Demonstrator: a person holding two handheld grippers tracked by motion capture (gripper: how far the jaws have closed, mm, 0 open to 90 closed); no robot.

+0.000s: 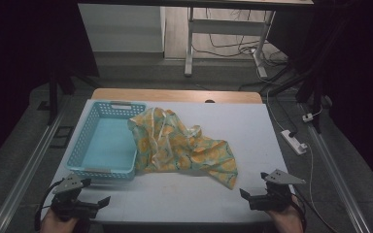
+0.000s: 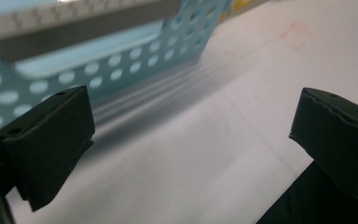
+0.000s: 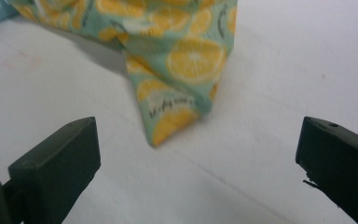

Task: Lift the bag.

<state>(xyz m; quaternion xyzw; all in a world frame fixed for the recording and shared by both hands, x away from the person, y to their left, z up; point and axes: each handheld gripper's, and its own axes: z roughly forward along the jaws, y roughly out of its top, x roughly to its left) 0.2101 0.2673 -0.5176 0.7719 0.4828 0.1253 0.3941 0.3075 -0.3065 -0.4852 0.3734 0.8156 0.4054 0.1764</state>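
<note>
Right tool (image 3: 198, 154) gapes before crumpled lemon-print cloth (image 3: 186, 60).

Both hands rest low: left gripper (image 1: 104, 200) and right gripper (image 1: 245, 194) jaws spread wide, empty.

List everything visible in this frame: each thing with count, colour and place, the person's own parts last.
cloth: one, green with a yellow lemon print, crumpled mid-table, one edge lying over the basket's right rim.
basket: one, light blue, perforated, on the table's left side.
table: one, white top with a wooden far edge.
power strip: one, white, on the floor right of the table.
desk frame: one, white, beyond the table.
left gripper: one, black, open, near the basket's near end.
right gripper: one, black, open, facing the cloth's near corner.
</note>
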